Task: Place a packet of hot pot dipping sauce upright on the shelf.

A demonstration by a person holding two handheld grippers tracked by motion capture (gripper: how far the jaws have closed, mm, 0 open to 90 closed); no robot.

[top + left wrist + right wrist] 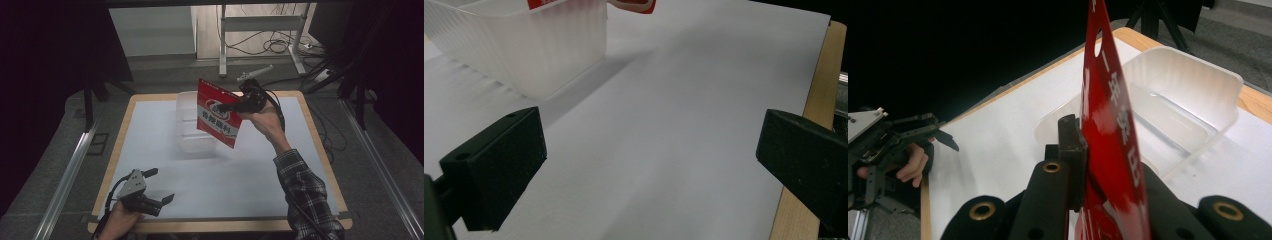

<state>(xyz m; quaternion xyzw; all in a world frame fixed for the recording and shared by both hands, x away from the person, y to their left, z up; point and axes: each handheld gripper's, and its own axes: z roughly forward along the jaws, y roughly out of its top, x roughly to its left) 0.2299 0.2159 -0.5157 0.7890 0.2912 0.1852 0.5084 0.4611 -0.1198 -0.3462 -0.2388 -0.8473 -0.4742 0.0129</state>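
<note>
A red and white snack bag (218, 118) hangs in the air over the right side of a clear plastic bin (188, 130), pinched by my right gripper (226, 107), which is shut on it. The right gripper view has the bag (1110, 125) edge-on, squeezed between the black pads, with the bin (1193, 95) behind it. Near the table's front left corner my left gripper (161, 186) rests low and open, with nothing between its fingers (499, 165). In its own view the bin's wall (534, 45) and the bag's lower edge (636, 6) lie ahead.
White paper (225, 175) covers the wooden table (320, 135). A metal stand and cables (280, 45) lie on the floor beyond the far edge. Dark curtains flank both sides. The person's plaid sleeve (305, 195) crosses the right side of the table.
</note>
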